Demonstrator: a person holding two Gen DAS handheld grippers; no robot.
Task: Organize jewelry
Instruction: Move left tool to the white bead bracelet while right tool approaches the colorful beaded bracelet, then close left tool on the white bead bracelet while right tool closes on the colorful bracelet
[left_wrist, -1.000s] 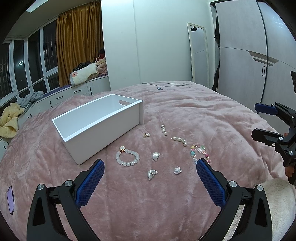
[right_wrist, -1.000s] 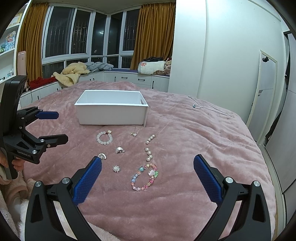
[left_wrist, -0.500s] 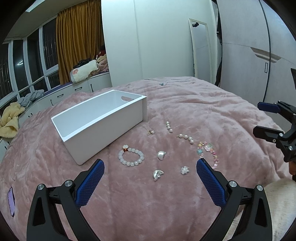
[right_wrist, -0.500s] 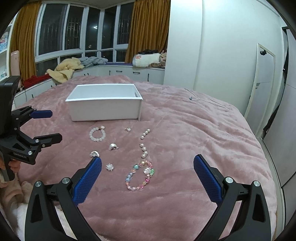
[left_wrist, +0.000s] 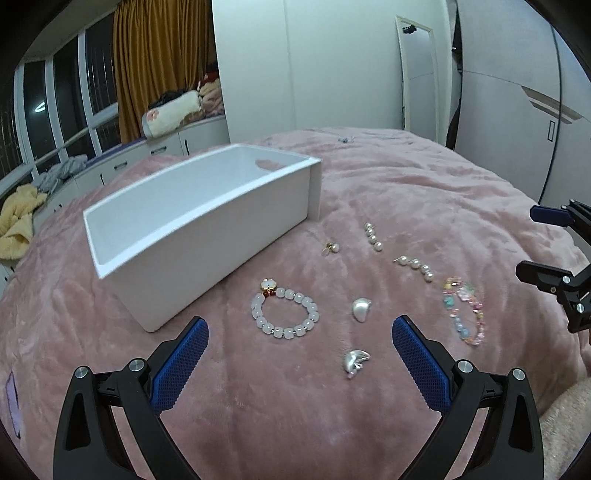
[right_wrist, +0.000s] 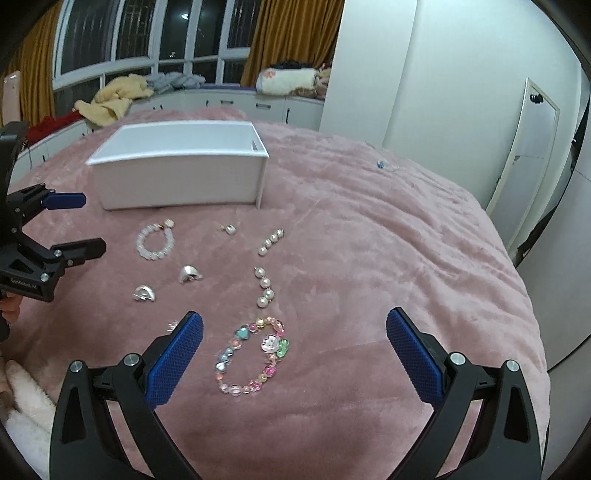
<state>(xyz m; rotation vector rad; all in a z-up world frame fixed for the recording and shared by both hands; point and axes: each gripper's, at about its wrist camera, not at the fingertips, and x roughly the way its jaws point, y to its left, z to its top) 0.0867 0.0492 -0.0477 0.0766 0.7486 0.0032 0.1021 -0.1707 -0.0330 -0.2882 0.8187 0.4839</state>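
Observation:
A white open box (left_wrist: 199, 225) (right_wrist: 177, 173) stands on a pink blanket. In front of it lie a white bead bracelet (left_wrist: 284, 314) (right_wrist: 155, 243), two silver pieces (left_wrist: 361, 309) (left_wrist: 355, 360), a small gold-and-pearl earring (left_wrist: 331, 248), two pearl strands (left_wrist: 373, 237) (left_wrist: 415, 266) and a colourful bead bracelet (left_wrist: 463, 312) (right_wrist: 255, 354). My left gripper (left_wrist: 299, 339) is open and empty, low over the white bracelet and silver pieces. My right gripper (right_wrist: 293, 339) is open and empty, just above the colourful bracelet.
The pink blanket (right_wrist: 388, 258) covers a bed. A thin necklace (right_wrist: 380, 164) lies far back on it. A small sparkly piece (right_wrist: 171, 325) is partly hidden behind my right gripper's left finger. Wardrobe and mirror stand to the right, window bench with clothes behind.
Both grippers have moved forward and down toward the jewelry, which now looks larger and closer. Both stay open. Nothing on the blanket has moved.

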